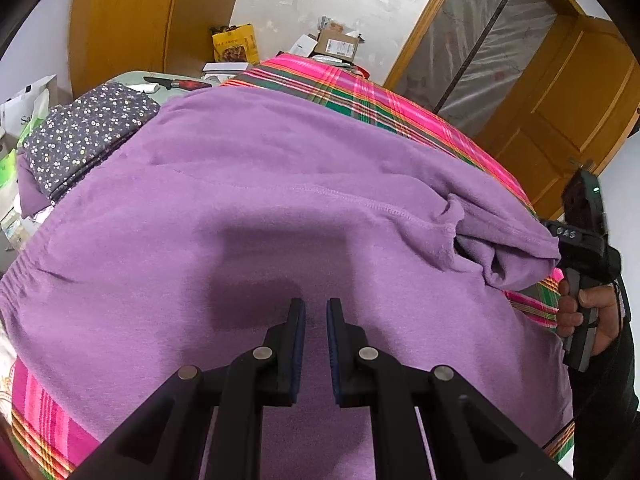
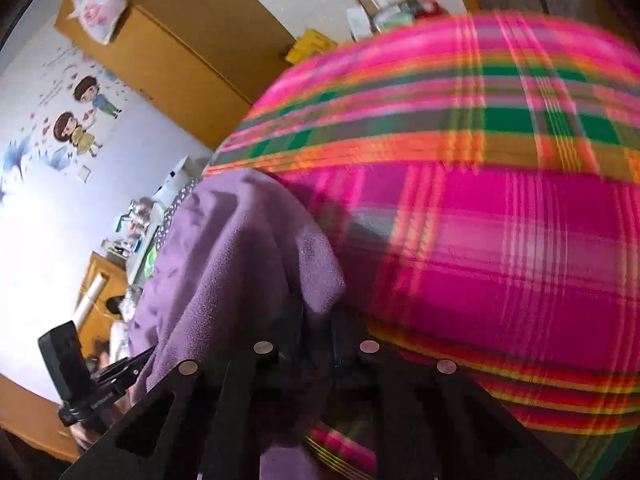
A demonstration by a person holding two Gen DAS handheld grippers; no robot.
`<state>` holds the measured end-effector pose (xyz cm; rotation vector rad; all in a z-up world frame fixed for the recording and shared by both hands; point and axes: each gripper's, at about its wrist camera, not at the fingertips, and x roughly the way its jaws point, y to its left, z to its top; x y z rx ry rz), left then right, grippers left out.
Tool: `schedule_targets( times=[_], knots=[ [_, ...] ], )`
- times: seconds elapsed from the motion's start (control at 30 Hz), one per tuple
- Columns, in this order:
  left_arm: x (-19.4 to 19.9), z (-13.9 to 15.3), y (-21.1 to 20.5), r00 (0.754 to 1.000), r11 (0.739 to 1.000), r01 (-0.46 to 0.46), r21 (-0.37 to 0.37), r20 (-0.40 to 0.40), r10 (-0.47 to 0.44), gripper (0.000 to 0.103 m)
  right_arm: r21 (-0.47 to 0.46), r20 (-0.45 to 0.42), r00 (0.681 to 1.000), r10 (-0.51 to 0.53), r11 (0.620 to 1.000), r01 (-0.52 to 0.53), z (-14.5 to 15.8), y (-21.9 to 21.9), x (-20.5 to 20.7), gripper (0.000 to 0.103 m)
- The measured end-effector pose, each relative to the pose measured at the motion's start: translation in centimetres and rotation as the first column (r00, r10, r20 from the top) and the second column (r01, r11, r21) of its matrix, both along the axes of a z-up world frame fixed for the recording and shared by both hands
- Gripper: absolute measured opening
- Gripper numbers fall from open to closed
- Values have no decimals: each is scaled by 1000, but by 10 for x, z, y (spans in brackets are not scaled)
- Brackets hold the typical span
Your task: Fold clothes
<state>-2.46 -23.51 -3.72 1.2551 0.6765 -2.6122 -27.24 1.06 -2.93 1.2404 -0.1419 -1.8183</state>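
Across the plaid-covered surface, largest thing first:

Plaid cloth [image 1: 360, 92]: pink, green and orange checks, covering the surface on which everything lies; it fills most of the right wrist view, blurred there.

Purple garment [image 1: 256, 184]: a soft fleece piece spread wide over the plaid cloth, taking up the middle of the left wrist view. A stitched seam crosses it, and its right end is bunched into a raised fold near the surface's edge.

Floral garment [image 1: 88, 128]: dark fabric with small white flowers, folded and lying at the far left, its near edge resting on the purple garment.

Wooden doors [image 1: 560, 112]: brown panels behind the surface, to the right.

Clutter at the far end: a cardboard box [image 1: 338, 46] and a yellow bag [image 1: 235, 45], beyond the plaid cloth.

Left tool [image 1: 316, 316]: poised over the middle of the purple garment, its pads a narrow gap apart with nothing between them (fabric shows through the gap).

Right tool [image 2: 316, 344]: clamped on the bunched right end of the purple garment; the fleece is heaped over its fingers in the right wrist view, hiding the tips. From the left wrist view only its black body shows at the right edge, held by a hand [image 1: 588, 312].
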Motion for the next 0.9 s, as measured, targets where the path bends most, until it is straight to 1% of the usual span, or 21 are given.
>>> schedule_targets(
  times=[0.07, 0.13, 0.17, 0.23, 0.3, 0.33, 0.37, 0.43, 0.47, 0.5, 0.57, 0.63, 0.7, 0.73, 0.8, 0.9],
  knots=[
    [3, 2, -3, 1000, 1000, -13, -4, -5, 13, 10, -49, -56, 998, 26, 998, -28, 23, -6, 19, 11],
    [5, 4, -8, 999, 999, -32, -8, -9, 32, 10, -95, -139, 987, 76, 991, -90, 52, -18, 45, 11],
    [7, 5, -11, 999, 999, -43, -10, -12, 43, 10, -110, -169, 979, 113, 985, -133, 64, -25, 60, 11],
    [9, 8, -16, 998, 998, -64, -12, -16, 64, 10, -124, -222, 952, 210, 962, -242, 82, -44, 95, 11],
    [12, 9, -23, 996, 996, -93, -9, -18, 93, 10, -97, -222, 915, 336, 926, -364, 83, -65, 127, 17],
    [14, 9, -27, 994, 994, -106, -7, -16, 106, 10, -62, -199, 887, 417, 898, -436, 77, -75, 143, 19],
    [16, 10, -30, 993, 993, -119, -7, -15, 118, 10, -28, -186, 859, 477, 871, -490, 72, -80, 156, 24],
    [21, 11, -36, 990, 990, -139, -9, -17, 139, 10, 17, -191, 827, 529, 844, -536, 63, -84, 174, 27],
    [22, 11, -38, 989, 989, -146, -10, -17, 145, 10, 22, -189, 823, 536, 840, -542, 61, -82, 176, 27],
    [24, 11, -40, 988, 988, -152, -10, -17, 152, 10, 11, -188, 832, 521, 848, -529, 61, -75, 174, 27],
    [26, 10, -42, 987, 987, -158, -7, -13, 158, 10, -34, -187, 871, 454, 883, -468, 64, -56, 158, 28],
    [24, 8, -43, 988, 988, -156, -2, -10, 156, 10, -68, -185, 915, 358, 925, -375, 67, -40, 140, 31],
    [21, 6, -43, 988, 988, -151, 3, -7, 151, 10, -92, -154, 952, 265, 955, -281, 65, -32, 118, 46],
    [20, 6, -43, 989, 989, -144, 6, -7, 144, 10, -102, -119, 964, 236, 963, -249, 60, -32, 110, 46],
    [18, 6, -40, 992, 992, -130, 8, -8, 130, 10, -114, -33, 977, 209, 971, -212, 47, -36, 97, 46],
    [16, 5, -35, 994, 994, -111, 10, -6, 111, 10, -149, 89, 979, 181, 975, -167, 30, -38, 81, 46]
  ],
)
